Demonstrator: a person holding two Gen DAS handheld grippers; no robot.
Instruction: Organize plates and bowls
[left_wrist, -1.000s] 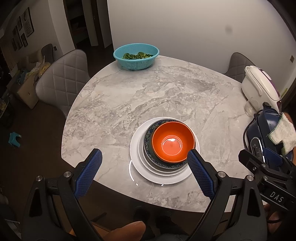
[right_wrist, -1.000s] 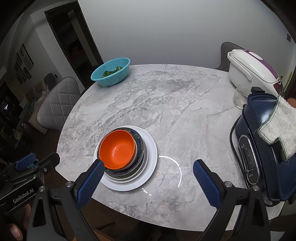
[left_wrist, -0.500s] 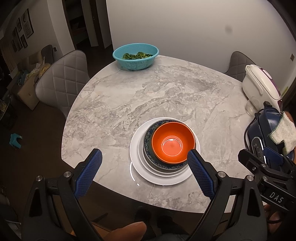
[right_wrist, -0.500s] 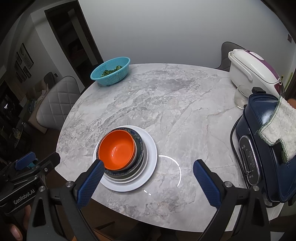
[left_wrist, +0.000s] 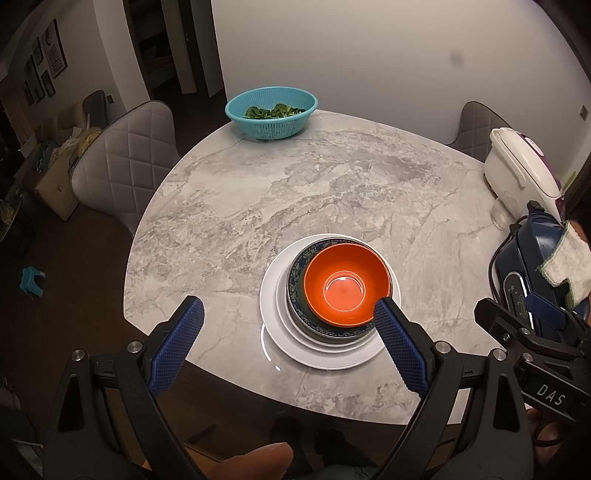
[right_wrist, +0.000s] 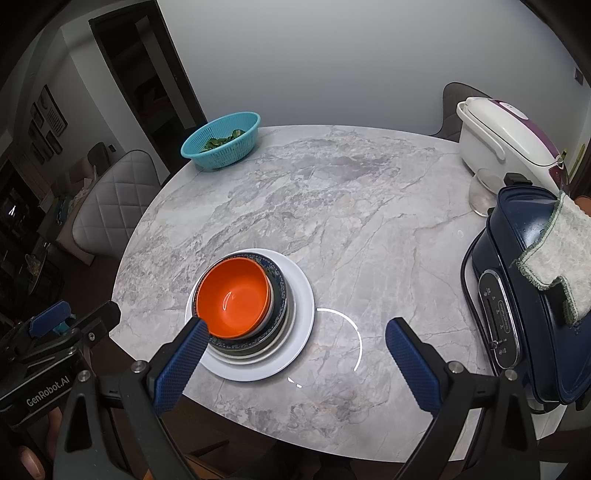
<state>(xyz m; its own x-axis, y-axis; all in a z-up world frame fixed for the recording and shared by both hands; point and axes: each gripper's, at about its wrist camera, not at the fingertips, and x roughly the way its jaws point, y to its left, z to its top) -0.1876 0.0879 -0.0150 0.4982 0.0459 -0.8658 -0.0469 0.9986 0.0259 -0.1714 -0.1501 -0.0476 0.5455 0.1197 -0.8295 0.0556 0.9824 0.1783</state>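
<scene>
An orange bowl (left_wrist: 346, 285) (right_wrist: 233, 297) sits nested in a dark blue patterned bowl (left_wrist: 297, 284) (right_wrist: 277, 291), which rests on stacked white plates (left_wrist: 271, 295) (right_wrist: 301, 314) near the front edge of the marble table (left_wrist: 295, 192) (right_wrist: 332, 206). My left gripper (left_wrist: 289, 314) hangs open above the table's near edge, its right finger in front of the stack's right rim. My right gripper (right_wrist: 295, 332) is open too, its left finger over the stack's near rim. Neither holds anything.
A teal colander of greens (left_wrist: 271, 112) (right_wrist: 221, 144) stands at the table's far side. A white rice cooker (left_wrist: 521, 166) (right_wrist: 506, 134) and a dark blue appliance (right_wrist: 524, 295) with a cloth (right_wrist: 557, 251) draped on it occupy the right. Grey quilted chairs (left_wrist: 122, 173) flank the table.
Both views have shifted only slightly; the stack and the open grippers stand as before.
</scene>
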